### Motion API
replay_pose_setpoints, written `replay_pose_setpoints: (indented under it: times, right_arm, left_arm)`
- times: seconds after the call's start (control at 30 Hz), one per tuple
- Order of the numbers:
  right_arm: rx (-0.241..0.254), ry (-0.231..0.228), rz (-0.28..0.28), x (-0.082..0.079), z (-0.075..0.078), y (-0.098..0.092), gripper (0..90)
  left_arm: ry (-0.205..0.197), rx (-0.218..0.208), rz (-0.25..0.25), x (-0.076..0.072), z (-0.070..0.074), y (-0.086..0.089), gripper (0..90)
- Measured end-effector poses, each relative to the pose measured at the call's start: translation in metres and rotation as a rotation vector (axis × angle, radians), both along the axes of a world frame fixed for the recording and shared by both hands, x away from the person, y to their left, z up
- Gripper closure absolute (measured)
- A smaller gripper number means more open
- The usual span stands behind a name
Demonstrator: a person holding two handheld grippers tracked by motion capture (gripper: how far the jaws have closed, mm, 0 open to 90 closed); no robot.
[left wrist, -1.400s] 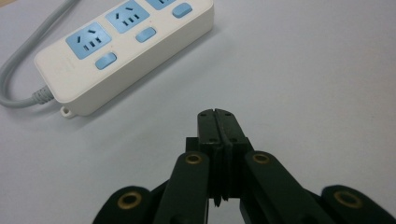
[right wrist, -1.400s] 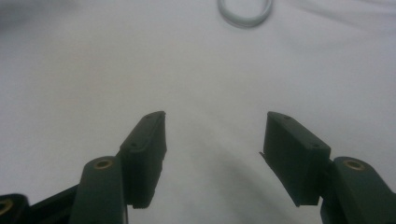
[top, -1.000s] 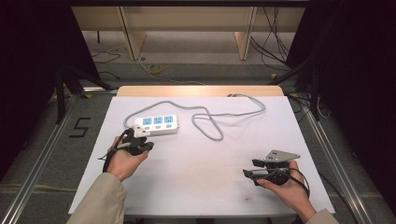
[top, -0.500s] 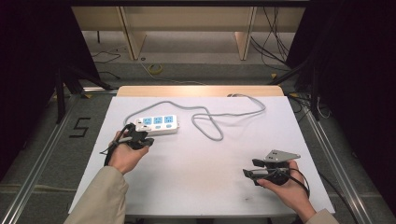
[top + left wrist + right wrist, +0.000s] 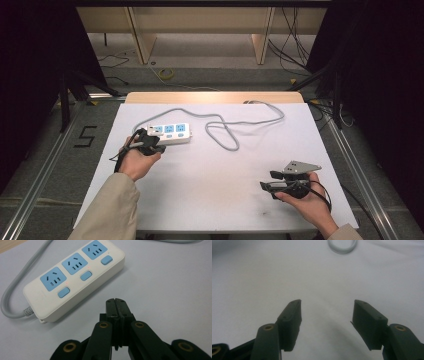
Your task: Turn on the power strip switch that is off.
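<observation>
On my feed: white three-outlet power strip with blue sockets and blue switches (image 5: 169, 133) lies flat on the white table surface (image 5: 215, 185), left of centre toward the far side. Its grey cord (image 5: 235, 122) runs from the strip's left end, arcs along the far edge and loops back near the middle of the table.

Left gripper (image 5: 148, 142) sits at the strip's near-left corner; from the high view I can't tell whether it touches. In the left gripper view the jaws are pressed together with nothing between them, the tip (image 5: 116, 305) just beside the strip's long side (image 5: 75, 277).

Right gripper (image 5: 274, 181) is well apart from the strip, near the table's right front. Jaws spread wide over bare table (image 5: 326, 312), with a bit of grey cord loop (image 5: 342, 247) ahead.
</observation>
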State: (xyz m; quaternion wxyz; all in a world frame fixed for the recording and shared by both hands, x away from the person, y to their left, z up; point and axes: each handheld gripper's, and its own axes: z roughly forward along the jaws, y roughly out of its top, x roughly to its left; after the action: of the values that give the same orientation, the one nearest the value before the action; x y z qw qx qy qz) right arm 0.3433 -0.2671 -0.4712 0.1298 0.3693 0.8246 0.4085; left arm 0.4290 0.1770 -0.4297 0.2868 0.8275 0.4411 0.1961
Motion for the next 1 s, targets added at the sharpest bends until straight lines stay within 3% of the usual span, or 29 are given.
replay_pose_setpoints:
  times: [1.0]
  right_arm:
    - [0.005,-0.001,-0.002,0.0,0.0,0.0,40.9]
  left_arm:
    - [0.012,0.051,-0.011,0.023,-0.002,-0.006,89.8]
